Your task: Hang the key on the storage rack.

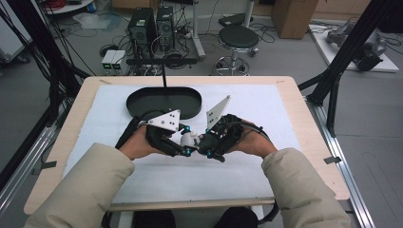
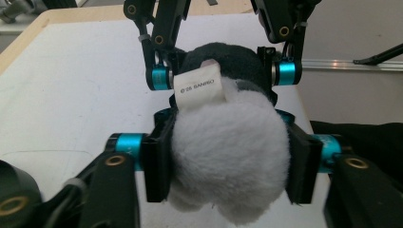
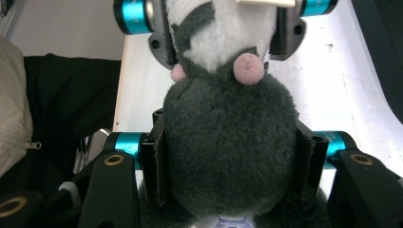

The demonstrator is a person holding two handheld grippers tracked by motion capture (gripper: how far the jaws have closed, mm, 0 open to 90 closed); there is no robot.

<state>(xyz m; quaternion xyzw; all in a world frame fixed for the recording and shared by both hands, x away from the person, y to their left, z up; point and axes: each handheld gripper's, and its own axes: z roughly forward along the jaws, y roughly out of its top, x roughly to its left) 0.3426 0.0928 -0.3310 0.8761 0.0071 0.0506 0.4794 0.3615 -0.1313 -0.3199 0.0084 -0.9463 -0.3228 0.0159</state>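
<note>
A small plush toy, white at one end and dark grey at the other, hangs between both grippers above the white mat. My left gripper is shut on its white end, next to a paper label. My right gripper is shut on the dark grey end, which bears two small pink nubs. In the high view the left gripper and right gripper meet tip to tip at the table's middle.
A black oval tray lies on the white mat behind the grippers. The wooden table edge frames the mat. A stool and computer towers stand on the floor beyond.
</note>
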